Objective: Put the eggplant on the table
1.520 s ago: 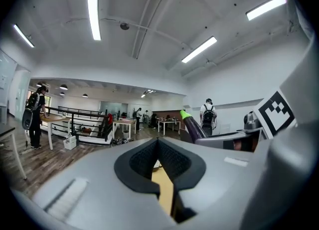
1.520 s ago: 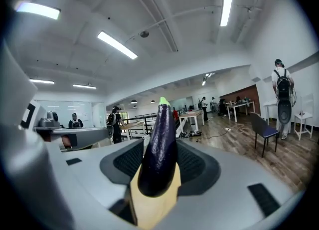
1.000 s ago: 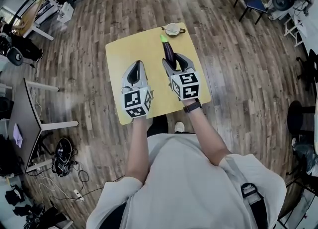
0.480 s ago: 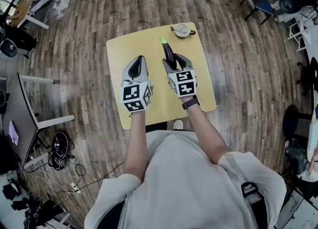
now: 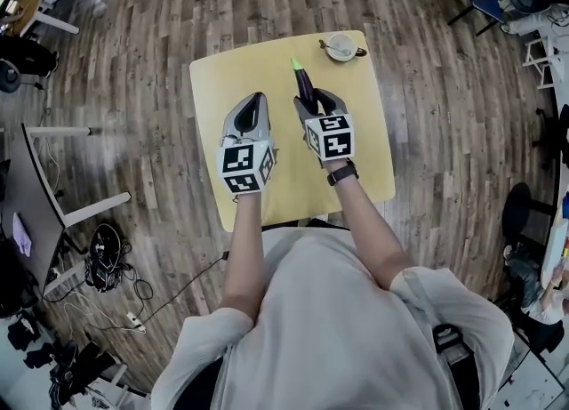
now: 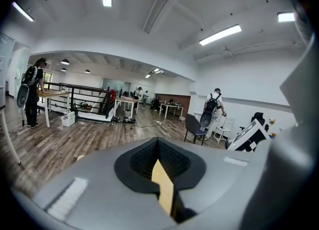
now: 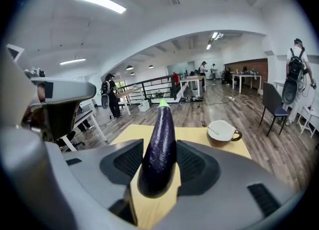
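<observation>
While the person leans over the near edge of a small yellow table (image 5: 222,79), both hands hold grippers above its top. On the right side, the right gripper (image 5: 317,101) is clamped on a dark purple eggplant (image 5: 303,84). In the right gripper view, the black pads (image 7: 127,160) press against the thick end of the eggplant (image 7: 159,144) from both sides, and the rest of it pokes out past the jaws. Its green stem tip (image 5: 294,63) points toward the far edge of the table. From where I stand, I cannot tell whether the eggplant touches the tabletop or hangs just above it.

Just left of it, the left gripper (image 5: 252,101) has its jaws drawn together at the tips with nothing between them. In its own view only a thin sliver of yellow tabletop shows behind the closed tips of the left gripper (image 6: 158,149).

Near the far right corner stands a coffee cup (image 5: 340,47) with a spoon in it, well apart from the eggplant. The same coffee cup (image 7: 222,131) shows to the right of the eggplant in the right gripper view. A wooden plank floor (image 5: 427,115) surrounds the table.
</observation>
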A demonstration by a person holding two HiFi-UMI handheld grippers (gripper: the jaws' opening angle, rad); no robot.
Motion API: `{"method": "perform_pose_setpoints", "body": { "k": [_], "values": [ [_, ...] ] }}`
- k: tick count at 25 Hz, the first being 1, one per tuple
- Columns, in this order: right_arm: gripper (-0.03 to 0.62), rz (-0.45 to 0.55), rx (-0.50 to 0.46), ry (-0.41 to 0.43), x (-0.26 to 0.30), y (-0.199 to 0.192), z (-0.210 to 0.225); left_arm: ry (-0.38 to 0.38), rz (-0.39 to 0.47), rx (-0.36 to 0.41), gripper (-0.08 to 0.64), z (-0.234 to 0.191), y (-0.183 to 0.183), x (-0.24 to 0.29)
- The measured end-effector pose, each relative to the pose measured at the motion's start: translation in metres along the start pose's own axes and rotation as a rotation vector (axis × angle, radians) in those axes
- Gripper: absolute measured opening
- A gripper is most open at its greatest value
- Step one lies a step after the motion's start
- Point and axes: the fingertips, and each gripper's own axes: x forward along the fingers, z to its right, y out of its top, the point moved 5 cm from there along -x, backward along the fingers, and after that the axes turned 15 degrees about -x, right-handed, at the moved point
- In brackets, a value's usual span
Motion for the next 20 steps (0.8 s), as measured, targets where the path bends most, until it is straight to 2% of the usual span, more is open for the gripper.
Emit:
{"method": "perform_pose_setpoints", "body": {
  "k": [7,20],
  "values": [
    [0.207,-0.084,0.059,0.015,0.037,-0.021,0.006,0.01,-0.042,-0.048,0.009,-0.022,-0.012,0.026],
    [0.207,-0.258,0.055,0.047,0.099,-0.055,0.004,0.06,-0.094,-0.133,0.009,-0.063,-0.037,0.054]
  ]
}}
